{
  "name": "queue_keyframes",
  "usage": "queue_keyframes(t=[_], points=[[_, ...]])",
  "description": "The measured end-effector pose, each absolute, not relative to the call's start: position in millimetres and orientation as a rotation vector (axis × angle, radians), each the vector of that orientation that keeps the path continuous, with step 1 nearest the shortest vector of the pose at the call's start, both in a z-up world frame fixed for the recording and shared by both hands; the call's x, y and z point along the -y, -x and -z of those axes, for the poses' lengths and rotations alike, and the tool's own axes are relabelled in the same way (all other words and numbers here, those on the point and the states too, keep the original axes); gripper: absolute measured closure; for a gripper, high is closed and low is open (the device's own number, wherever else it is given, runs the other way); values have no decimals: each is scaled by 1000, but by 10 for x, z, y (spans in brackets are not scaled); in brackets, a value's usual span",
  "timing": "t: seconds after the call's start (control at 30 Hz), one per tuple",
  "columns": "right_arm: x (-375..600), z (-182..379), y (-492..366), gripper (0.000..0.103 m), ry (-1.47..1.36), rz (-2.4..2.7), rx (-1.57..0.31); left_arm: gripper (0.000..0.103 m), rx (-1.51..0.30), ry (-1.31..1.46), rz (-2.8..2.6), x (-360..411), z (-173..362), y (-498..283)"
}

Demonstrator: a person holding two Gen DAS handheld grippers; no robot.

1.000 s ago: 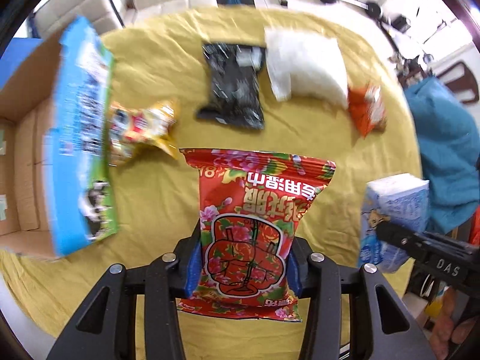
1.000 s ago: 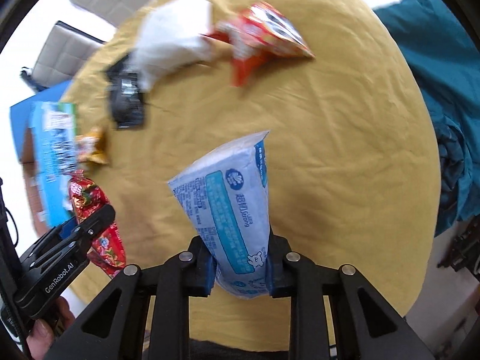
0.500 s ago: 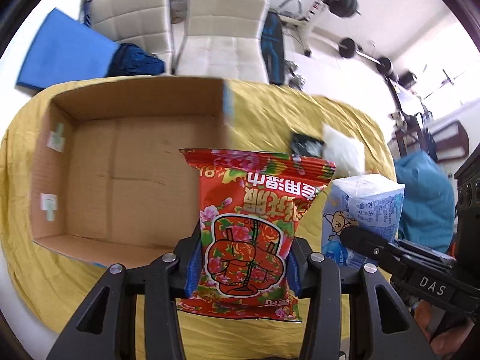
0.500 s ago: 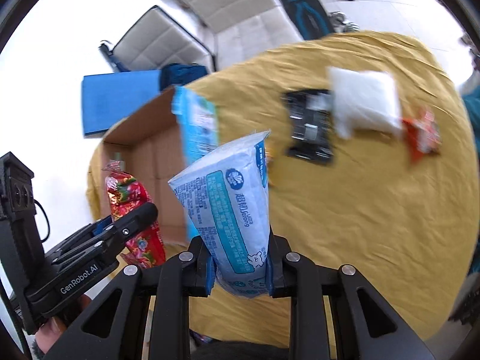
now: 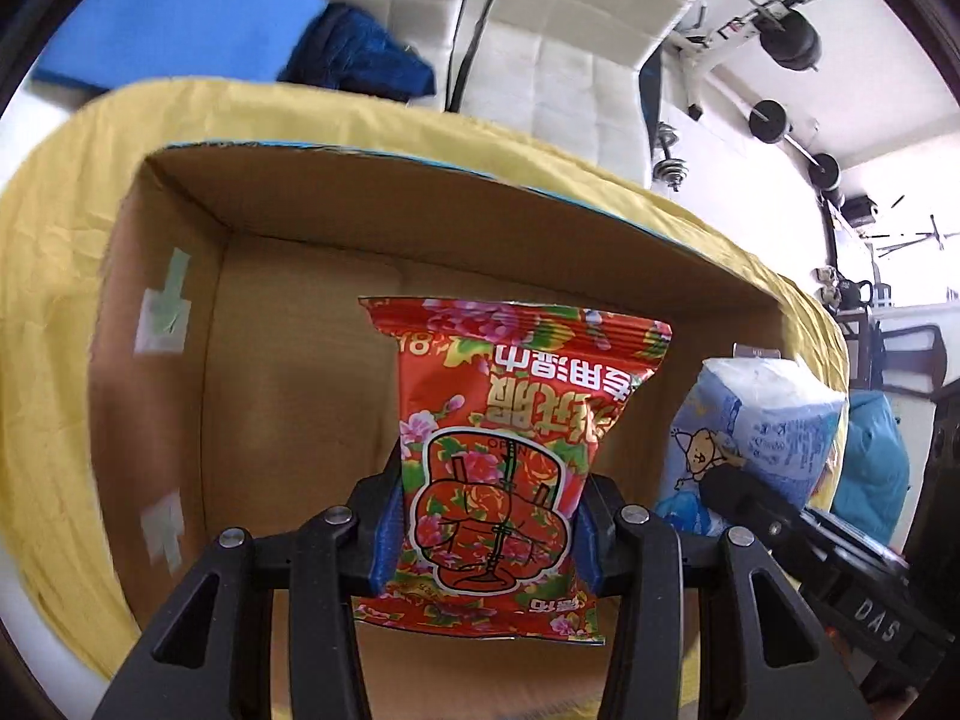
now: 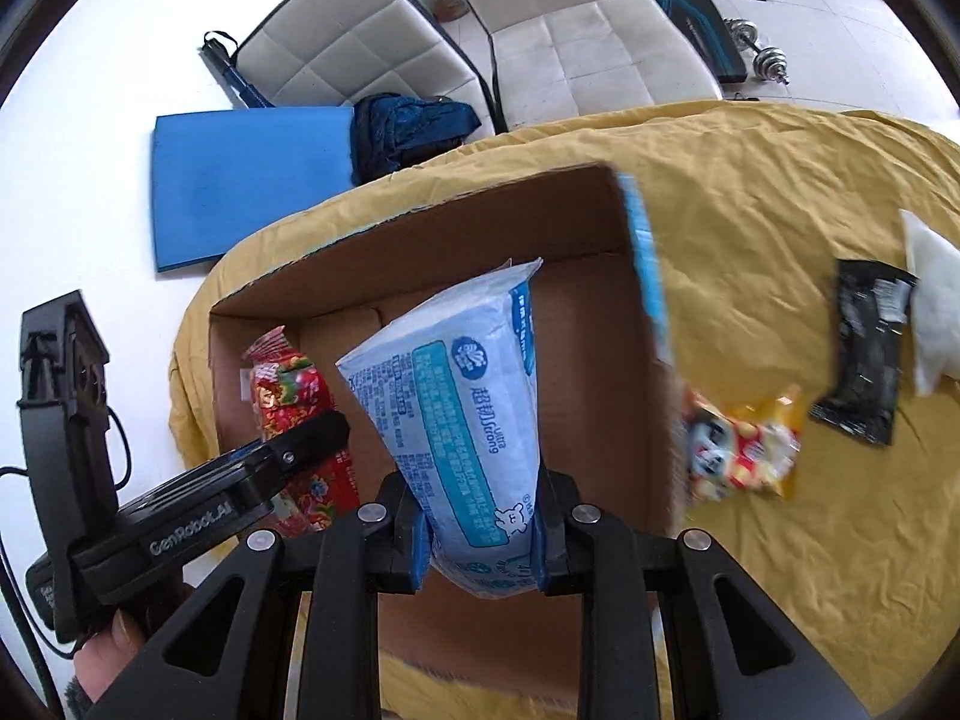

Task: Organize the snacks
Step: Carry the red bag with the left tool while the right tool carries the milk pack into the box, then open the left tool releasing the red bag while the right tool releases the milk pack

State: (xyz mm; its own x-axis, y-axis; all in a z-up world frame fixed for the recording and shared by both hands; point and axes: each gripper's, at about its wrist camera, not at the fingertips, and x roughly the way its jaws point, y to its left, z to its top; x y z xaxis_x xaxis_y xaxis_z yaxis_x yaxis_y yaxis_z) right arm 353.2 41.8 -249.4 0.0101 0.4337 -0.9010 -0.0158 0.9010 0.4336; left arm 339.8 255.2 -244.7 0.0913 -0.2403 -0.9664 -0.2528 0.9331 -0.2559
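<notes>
My left gripper point(image 5: 483, 534) is shut on a red flowered snack bag point(image 5: 504, 444) and holds it upright over the open cardboard box point(image 5: 420, 222). My right gripper point(image 6: 480, 531) is shut on a pale blue and white packet point(image 6: 462, 396), also above the cardboard box point(image 6: 576, 372). In the right wrist view the red flowered bag point(image 6: 294, 396) and the left gripper sit at the box's left side. The blue packet point(image 5: 756, 432) shows at the right of the left wrist view.
On the yellow cloth point(image 6: 780, 228) to the right of the box lie a yellow and red snack point(image 6: 744, 450), a black packet point(image 6: 864, 354) and a white bag point(image 6: 930, 300). White chairs point(image 6: 576, 42), a blue mat point(image 6: 246, 174) and dumbbells point(image 6: 756, 54) are behind the table.
Both grippers have swung left from over the loose snacks to above the open box, each still holding its packet. The box now fills both views.
</notes>
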Motion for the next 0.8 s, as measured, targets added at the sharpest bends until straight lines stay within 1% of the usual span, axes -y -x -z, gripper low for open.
queue_keyframes(t=[0.17, 0.37, 0.5, 0.53, 0.8], points=[[-773, 2880, -3790, 77, -310, -330, -1554, 61, -1541, 408, 26, -2762, 2748, -3601], [-897, 3162, -3856, 75, -255, -293, -1571, 61, -1613, 380, 93, -2672, 3056, -3768], [-886, 3240, -3857, 72, -214, -280, -1576, 60, -1663, 398, 147, -2548, 3243, -3806], [-889, 3247, -3864, 70, -206, -280, -1577, 60, -1673, 396, 159, -2502, 3280, -3810], [-933, 3207, -3802, 62, -119, -262, -1584, 60, -1678, 359, 169, -2363, 3284, -3807]])
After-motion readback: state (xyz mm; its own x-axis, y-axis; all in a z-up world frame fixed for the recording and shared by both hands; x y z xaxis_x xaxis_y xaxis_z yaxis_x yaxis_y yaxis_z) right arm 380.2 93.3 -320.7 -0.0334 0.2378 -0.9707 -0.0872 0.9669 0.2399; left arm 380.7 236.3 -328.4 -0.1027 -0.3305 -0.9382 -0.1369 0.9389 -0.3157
